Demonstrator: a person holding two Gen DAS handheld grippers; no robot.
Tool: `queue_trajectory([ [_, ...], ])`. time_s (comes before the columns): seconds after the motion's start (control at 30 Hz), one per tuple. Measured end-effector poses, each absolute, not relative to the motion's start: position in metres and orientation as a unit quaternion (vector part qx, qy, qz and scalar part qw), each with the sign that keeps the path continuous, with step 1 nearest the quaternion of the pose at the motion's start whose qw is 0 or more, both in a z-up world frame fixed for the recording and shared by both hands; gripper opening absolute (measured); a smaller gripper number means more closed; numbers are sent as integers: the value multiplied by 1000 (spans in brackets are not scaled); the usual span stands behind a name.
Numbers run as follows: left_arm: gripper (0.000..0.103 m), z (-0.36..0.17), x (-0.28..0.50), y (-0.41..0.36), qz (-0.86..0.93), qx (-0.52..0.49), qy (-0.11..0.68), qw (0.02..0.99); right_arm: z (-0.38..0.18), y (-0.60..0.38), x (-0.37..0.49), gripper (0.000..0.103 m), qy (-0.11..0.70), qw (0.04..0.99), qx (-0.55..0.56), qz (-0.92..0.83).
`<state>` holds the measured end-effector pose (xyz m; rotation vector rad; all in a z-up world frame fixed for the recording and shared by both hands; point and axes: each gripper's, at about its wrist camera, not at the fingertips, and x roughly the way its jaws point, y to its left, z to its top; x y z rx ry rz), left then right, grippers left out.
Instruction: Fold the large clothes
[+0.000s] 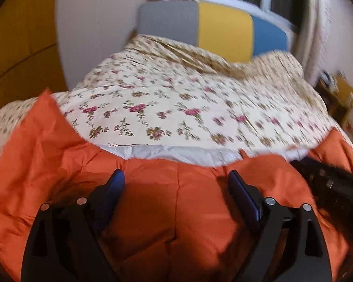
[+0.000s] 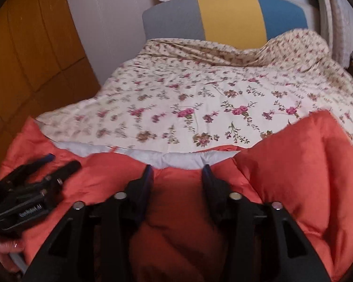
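Both sets of jaws stand open and empty over the orange padded jacket [image 1: 176,211], spread along the near edge of the bed [image 2: 200,98]. On the left, the left gripper [image 1: 176,178] gapes widest; beside it the right gripper [image 2: 176,171] is parted less. To fold well, each should probably pinch through the puffy fill at a stitched seam, since the slick shell may slide. Its pale lining [image 2: 176,158] shows at the far edge, a plump fold bulging right.
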<state>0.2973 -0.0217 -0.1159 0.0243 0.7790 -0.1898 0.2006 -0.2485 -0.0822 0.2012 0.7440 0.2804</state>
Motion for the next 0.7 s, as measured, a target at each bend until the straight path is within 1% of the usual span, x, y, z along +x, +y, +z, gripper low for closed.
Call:
queue_trajectory([
  [0.07, 90, -101, 292, -10, -82, 23, 360, 929, -68, -266, 194, 50, 338, 932, 77, 108],
  [0.1, 95, -92, 290, 4, -55, 24, 342, 938, -66, -274, 195, 50, 339, 933, 74, 97],
  [0.17, 95, -87, 298, 31, -15, 12, 336, 942, -71, -296, 203, 50, 354, 930, 78, 59],
  [0.27, 95, -103, 319, 57, 24, 11, 372, 928, -95, -319, 214, 50, 390, 916, 94, 28],
  [0.3, 97, -112, 323, 62, 34, 18, 379, 925, -101, -323, 215, 50, 391, 915, 98, 27],
  [0.33, 100, -122, 326, 68, 30, 16, 387, 921, -108, -324, 214, 51, 389, 916, 99, 23],
  [0.4, 100, -135, 326, 85, 1, -37, 387, 921, -114, -319, 214, 51, 385, 919, 89, 9],
  [0.47, 100, -142, 329, 94, -12, -68, 388, 919, -117, -310, 215, 51, 386, 920, 70, -4],
  [0.63, 100, -156, 339, 106, -39, -121, 402, 907, -126, -312, 221, 51, 391, 917, 75, -4],
  [0.7, 100, -156, 338, 107, -42, -127, 404, 905, -126, -311, 220, 51, 390, 918, 75, -5],
])
